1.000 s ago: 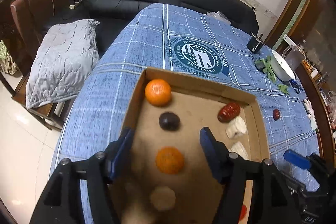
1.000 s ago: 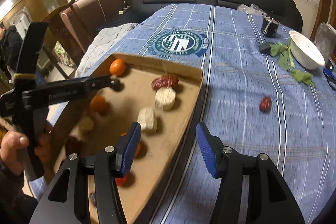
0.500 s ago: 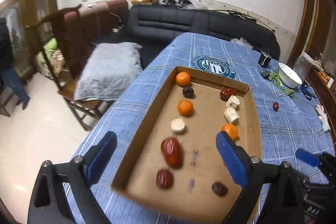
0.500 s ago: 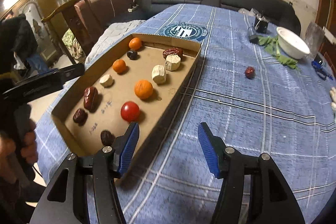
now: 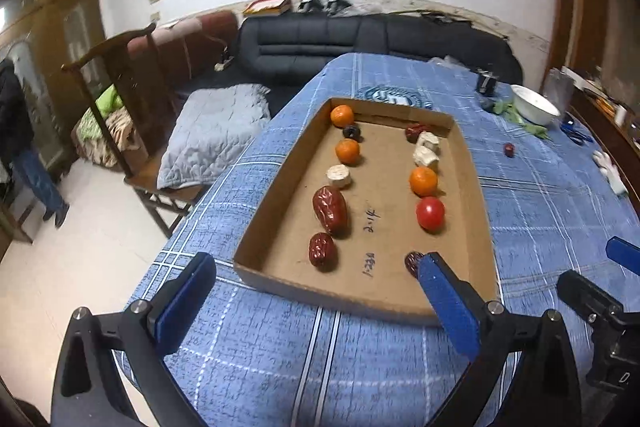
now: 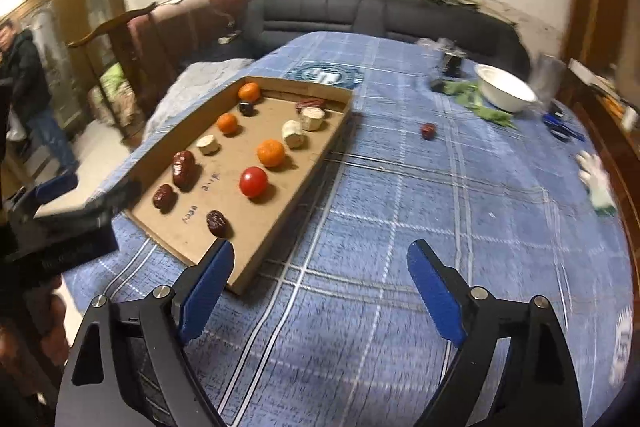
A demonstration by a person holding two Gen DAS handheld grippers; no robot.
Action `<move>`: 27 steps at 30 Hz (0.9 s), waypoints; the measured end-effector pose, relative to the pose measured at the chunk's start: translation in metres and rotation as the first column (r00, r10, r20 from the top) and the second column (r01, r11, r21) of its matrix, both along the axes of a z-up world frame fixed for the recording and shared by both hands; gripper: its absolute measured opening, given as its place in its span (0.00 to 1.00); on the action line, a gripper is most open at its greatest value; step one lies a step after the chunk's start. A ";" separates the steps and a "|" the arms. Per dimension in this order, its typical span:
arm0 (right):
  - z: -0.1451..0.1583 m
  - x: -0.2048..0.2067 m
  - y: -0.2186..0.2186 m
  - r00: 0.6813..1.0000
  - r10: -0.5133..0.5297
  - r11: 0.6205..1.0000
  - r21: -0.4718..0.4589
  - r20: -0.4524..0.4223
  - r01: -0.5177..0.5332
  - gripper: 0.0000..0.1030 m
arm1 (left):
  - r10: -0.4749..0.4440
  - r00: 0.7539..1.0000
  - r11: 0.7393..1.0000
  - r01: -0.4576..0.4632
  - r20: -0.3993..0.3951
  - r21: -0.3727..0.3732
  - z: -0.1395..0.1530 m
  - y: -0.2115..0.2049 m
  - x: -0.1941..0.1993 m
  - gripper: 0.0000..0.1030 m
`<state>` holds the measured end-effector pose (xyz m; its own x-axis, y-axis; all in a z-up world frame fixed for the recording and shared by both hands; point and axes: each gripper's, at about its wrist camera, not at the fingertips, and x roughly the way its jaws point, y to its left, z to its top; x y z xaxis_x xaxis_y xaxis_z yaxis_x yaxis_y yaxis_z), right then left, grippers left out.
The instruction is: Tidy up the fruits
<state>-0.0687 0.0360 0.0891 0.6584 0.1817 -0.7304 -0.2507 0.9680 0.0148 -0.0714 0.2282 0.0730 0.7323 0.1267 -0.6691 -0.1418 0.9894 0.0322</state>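
A shallow cardboard tray [image 5: 272, 195] [image 6: 320, 163] lies on the blue checked tablecloth. It holds two rows of fruit: oranges [image 5: 423, 181] [image 6: 271, 152], a red tomato [image 5: 430, 213] [image 6: 253, 181], red dates [image 5: 330, 209] [image 6: 183, 163], pale cut chunks [image 5: 339, 175] [image 6: 294, 133] and a dark plum [image 5: 351, 132]. One loose date [image 5: 508, 149] [image 6: 428, 130] lies on the cloth right of the tray. My left gripper [image 5: 316, 287] is open and empty, held back from the tray's near edge. My right gripper [image 6: 320, 275] is open and empty, over the cloth by the tray's near right corner.
A white bowl [image 5: 534, 105] [image 6: 505, 89] with green leaves beside it sits at the far right. Scissors [image 5: 574, 133] and a white glove [image 6: 596, 179] lie near the right edge. A chair with a grey cushion [image 5: 216, 131] and a black sofa [image 5: 360, 43] stand beyond the table.
Both grippers have pulled back and up from the tray; the whole tray with both rows of fruit now shows. The left gripper's jaws have opened wider.
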 end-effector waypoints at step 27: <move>-0.003 -0.064 0.017 0.989 -0.142 0.987 -0.068 0.031 0.144 0.98 | -0.019 0.999 0.999 0.020 0.026 -0.037 0.010 0.014 -0.034 1.00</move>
<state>-0.1326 0.0527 0.0864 0.6926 0.0332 -0.7205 -0.1087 0.9923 -0.0588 -0.1052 0.2427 0.0834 0.7516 0.0876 -0.6538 -0.1225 0.9924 -0.0079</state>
